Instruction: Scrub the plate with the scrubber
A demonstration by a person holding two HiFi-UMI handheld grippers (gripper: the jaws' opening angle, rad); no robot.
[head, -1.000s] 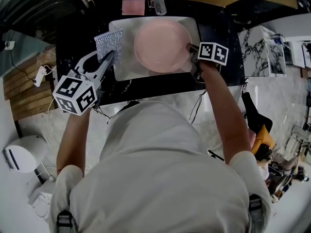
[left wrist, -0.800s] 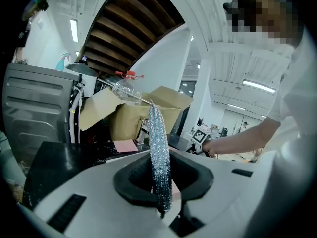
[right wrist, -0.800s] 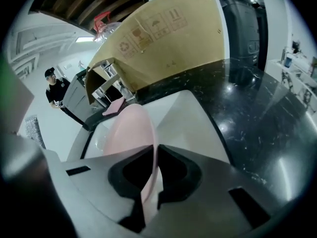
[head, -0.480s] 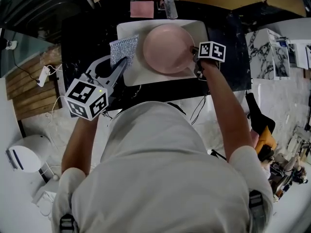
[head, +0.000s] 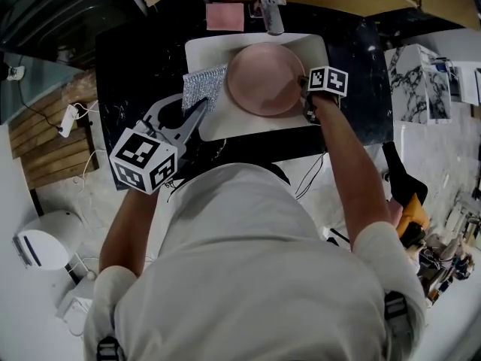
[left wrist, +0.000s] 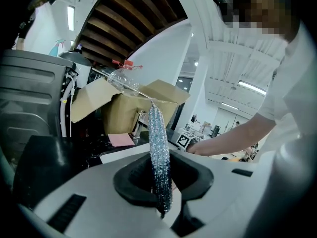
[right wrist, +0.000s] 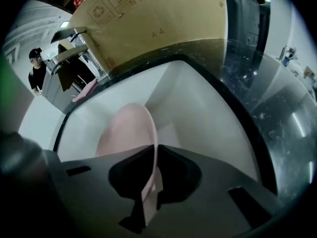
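A pink plate [head: 265, 78] is held over the white sink [head: 316, 47], and my right gripper [head: 305, 89] is shut on its right rim. In the right gripper view the plate [right wrist: 130, 133] stands edge-on between the jaws. A silver sparkly scrubber [head: 204, 89] hangs at the plate's left edge, pinched by my left gripper [head: 201, 108], which is shut on it. In the left gripper view the scrubber [left wrist: 159, 158] rises upright out of the shut jaws.
The sink sits in a black counter [head: 135, 59]. A pink cloth [head: 225, 16] and a tap [head: 270, 10] are behind the sink, with a cardboard box [right wrist: 148, 19] beyond. A clear plastic bottle [left wrist: 124, 77] shows in the left gripper view.
My left gripper has carried the scrubber rightward from beside the sink to the plate's left edge. The right gripper kept its hold on the plate's rim.
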